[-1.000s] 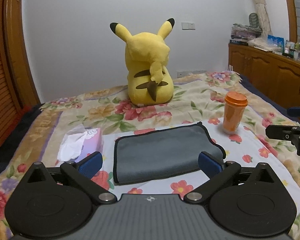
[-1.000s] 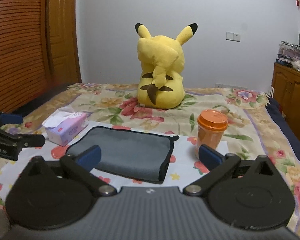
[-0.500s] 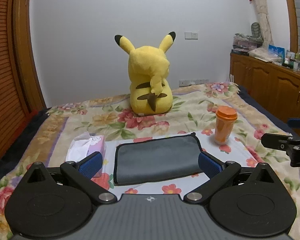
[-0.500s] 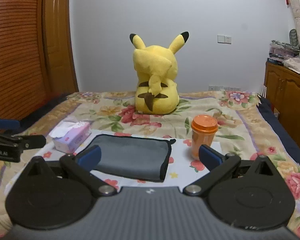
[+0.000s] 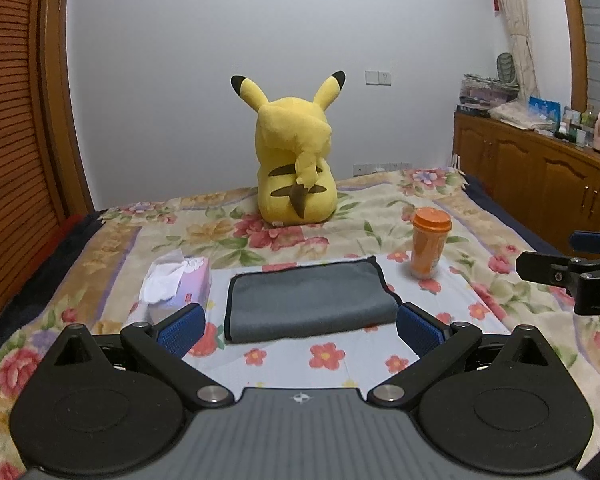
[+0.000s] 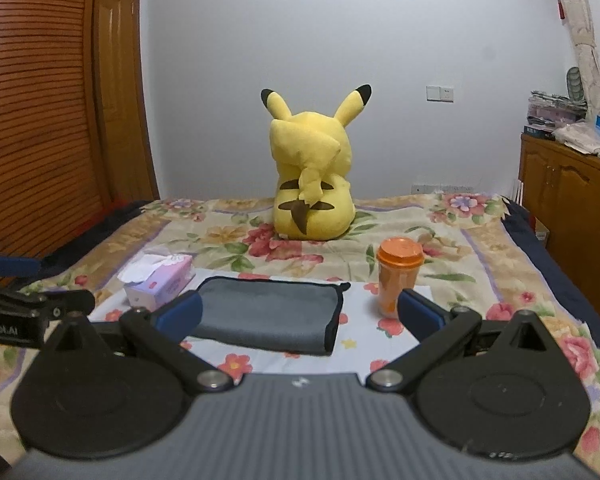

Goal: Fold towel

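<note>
**Towel fold: appeared finished, both tools clear**

Surveying from largest item down, with the towel as reference. The bed [image 5: 480, 216], under a floral cover, carried everything. A yellow plush toy [image 5: 296, 168] sat well behind the towel, back turned to both cameras. The grey towel [image 5: 308, 300] lay flat on a pale floral cloth [image 5: 324, 360], in a compact rectangle with layered dark-trimmed edges at its right end, so it read as already folded; whether a further fold was intended could not be told. A tissue box [image 5: 180, 284] lay just left of the towel, not touching. An orange cup [image 5: 430, 242] stood upright to the towel's right and slightly behind, apart from it.

The left gripper [image 5: 298, 330] was spread wide, holding nothing, above the towel's near edge. The right gripper [image 6: 300, 314] was likewise wide apart and empty, short of the towel. Judgement: task essentially complete; nothing obvious remained except withdrawal.
</note>
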{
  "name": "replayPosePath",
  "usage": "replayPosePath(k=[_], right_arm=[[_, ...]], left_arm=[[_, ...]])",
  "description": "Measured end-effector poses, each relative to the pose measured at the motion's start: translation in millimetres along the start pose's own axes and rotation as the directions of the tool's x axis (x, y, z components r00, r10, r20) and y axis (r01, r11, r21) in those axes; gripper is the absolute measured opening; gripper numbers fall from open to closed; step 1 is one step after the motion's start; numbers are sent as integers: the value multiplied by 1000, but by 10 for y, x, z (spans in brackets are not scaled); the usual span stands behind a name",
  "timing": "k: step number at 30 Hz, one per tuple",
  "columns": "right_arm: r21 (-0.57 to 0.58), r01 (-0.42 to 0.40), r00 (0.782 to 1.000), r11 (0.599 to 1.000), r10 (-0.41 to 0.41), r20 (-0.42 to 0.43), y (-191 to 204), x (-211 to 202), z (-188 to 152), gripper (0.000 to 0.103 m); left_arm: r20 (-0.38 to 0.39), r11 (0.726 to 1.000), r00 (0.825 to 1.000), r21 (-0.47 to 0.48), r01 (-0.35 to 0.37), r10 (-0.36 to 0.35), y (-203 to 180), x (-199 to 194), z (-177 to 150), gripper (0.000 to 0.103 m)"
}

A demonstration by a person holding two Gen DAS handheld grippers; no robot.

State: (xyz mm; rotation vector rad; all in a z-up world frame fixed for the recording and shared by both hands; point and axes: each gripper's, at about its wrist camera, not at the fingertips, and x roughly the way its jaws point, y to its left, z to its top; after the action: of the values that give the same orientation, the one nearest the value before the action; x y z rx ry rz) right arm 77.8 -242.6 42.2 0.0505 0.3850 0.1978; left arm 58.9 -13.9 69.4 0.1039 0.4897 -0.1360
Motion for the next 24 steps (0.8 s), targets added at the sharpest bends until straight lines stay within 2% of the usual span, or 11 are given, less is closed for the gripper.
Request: replayPosePath(k=[15, 24], right_arm=[[19, 22, 1000, 1000, -21, -8, 25, -222, -322, 103], [21, 24, 999, 999, -22, -47, 54, -217, -607, 103]], left_arm=[[-22, 999, 1000, -30, 11, -11, -61, -145, -392, 103], [-81, 999, 996, -44, 19, -23, -120, -49, -713, 103]])
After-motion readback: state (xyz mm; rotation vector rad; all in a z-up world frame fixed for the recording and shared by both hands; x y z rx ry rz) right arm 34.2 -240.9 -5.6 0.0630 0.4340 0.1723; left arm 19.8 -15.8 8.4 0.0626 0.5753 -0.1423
